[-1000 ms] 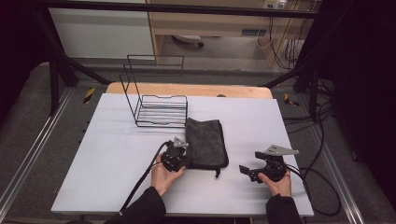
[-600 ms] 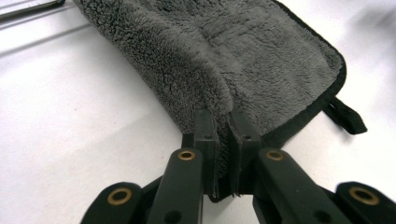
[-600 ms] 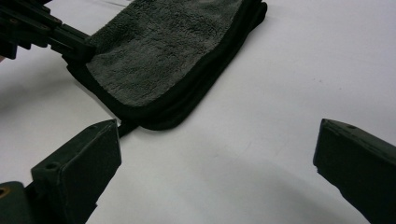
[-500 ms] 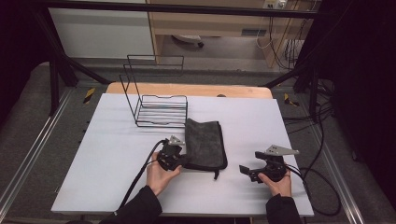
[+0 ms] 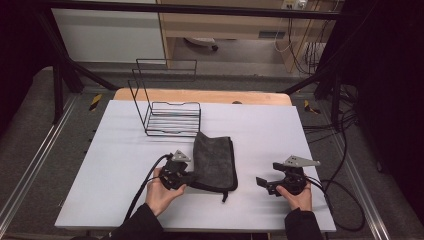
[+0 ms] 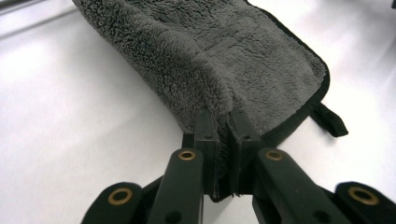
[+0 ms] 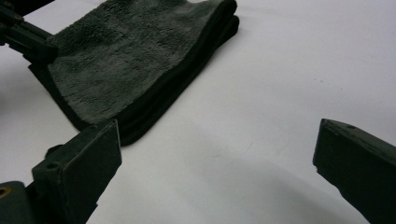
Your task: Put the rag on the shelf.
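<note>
The left gripper [image 5: 181, 175] has its jaws clamped on the folded towel's [image 5: 215, 160] near-left edge, likely to drag it across the counter [image 5: 125, 160], while the right gripper [image 5: 264, 183] waits beside it with jaws spread wide and empty.

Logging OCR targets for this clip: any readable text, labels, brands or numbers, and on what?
None readable.
Grey towel: no tag text or logo; its black loop is plain.
Left claw, shut on the towel's edge: brass rivets, no markings.
Right claw, open: plain black.
Wire rack and white table: unmarked.
Pale sticker on the wooden bench behind: too blurred to read.
</note>
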`<state>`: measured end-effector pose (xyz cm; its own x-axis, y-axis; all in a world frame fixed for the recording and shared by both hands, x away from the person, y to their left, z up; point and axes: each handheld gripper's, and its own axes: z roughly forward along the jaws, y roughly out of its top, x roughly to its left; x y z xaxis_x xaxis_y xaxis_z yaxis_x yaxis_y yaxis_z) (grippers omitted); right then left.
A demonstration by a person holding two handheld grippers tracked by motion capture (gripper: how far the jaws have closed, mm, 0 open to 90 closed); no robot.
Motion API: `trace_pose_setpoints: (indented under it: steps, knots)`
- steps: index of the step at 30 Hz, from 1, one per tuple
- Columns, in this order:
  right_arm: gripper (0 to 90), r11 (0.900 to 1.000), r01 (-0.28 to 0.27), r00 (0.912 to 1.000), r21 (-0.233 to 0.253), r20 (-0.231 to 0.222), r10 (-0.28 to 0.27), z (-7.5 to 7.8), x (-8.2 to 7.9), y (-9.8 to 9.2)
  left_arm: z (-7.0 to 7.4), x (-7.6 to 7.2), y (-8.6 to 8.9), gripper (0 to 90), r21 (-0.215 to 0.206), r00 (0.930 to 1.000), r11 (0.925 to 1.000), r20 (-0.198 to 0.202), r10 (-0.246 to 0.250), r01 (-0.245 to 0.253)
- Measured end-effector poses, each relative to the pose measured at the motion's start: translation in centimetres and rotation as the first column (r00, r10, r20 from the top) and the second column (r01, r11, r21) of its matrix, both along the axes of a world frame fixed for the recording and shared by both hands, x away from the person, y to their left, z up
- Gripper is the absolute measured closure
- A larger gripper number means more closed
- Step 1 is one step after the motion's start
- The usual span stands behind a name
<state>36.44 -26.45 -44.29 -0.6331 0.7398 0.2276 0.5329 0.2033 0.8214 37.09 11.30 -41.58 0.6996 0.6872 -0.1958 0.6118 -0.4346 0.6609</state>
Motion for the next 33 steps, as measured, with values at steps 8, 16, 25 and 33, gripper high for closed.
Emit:
trace_pose_setpoints:
  steps: [8,16,25,33]
  knots:
    - [2.0,1.0,0.003,1.0,0.003,-0.001,-0.003,0.0,0.0,0.1,-0.1,-1.6,2.0,83.8,0.001,0.9999,0.9999,-0.012,-0.013,0.013]
    - [2.0,1.0,0.004,1.0,0.001,0.002,-0.004,-0.1,0.0,0.1,-0.3,-2.8,3.5,83.7,0.005,0.9999,1.0,-0.008,-0.007,0.007]
    - [2.2,1.0,0.005,1.0,0.002,-0.003,-0.005,-0.1,0.0,0.2,-0.8,-4.3,4.8,83.6,-0.007,0.9998,0.9999,-0.018,0.01,-0.01]
    - [2.3,1.0,0.004,1.0,-0.003,-0.005,-0.004,-0.2,0.0,0.2,-1.3,-5.7,5.7,83.3,-0.015,0.9996,0.9997,-0.021,0.02,-0.021]
